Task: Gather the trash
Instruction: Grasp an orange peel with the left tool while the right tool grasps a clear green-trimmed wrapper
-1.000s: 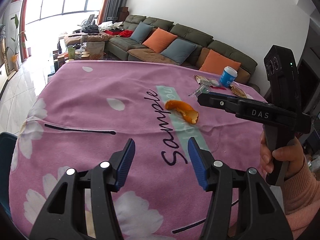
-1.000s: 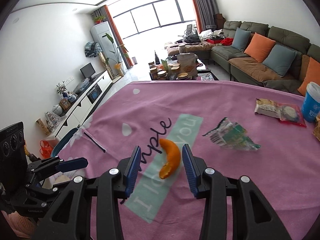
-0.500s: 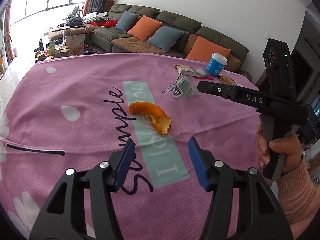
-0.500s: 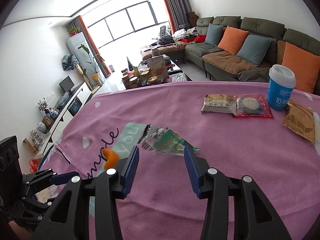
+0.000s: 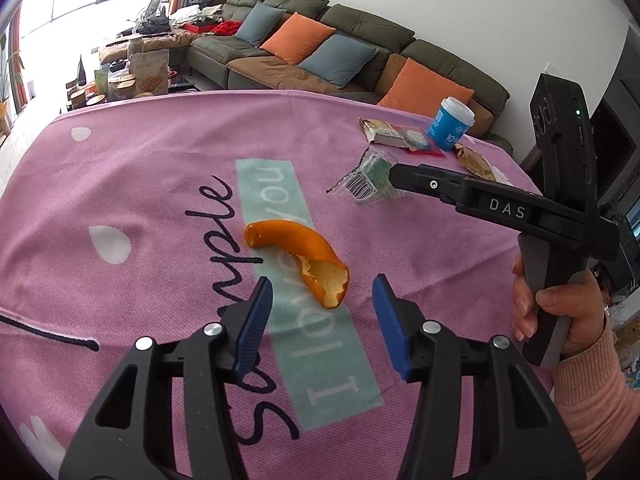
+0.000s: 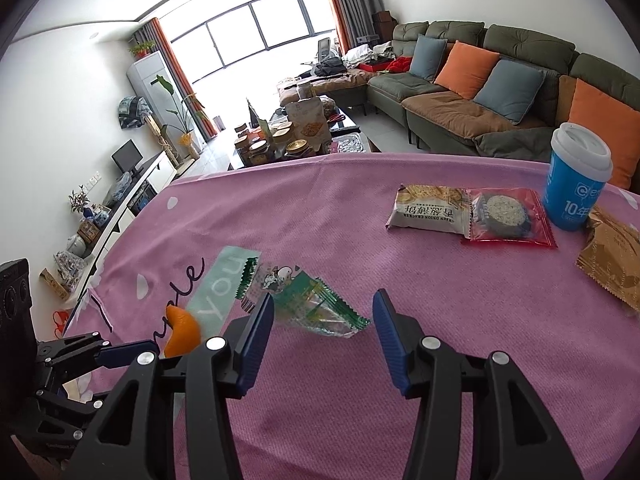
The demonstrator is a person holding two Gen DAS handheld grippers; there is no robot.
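Both tongs (image 5: pixel 322 300) (image 6: pixel 322 320) near separate trash

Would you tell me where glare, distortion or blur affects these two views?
Right wrist view: window blown out white, room edges bowed by the fisheye, wrapper sharp. Left wrist view: evenly lit, orange peel crisp, sofa curved by the lens.

Left tool (image 5: pixel 322 312) closing, right tool (image 6: pixel 323 330) opening; both empty, angled down.

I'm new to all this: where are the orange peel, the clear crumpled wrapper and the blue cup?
orange peel (image 5: pixel 298 245): left wrist view, its curved back.
clear crumpled wrapper (image 6: pixel 316 304): right wrist view, its green-printed middle.
blue cup (image 6: pixel 576 196): right wrist view, its side.
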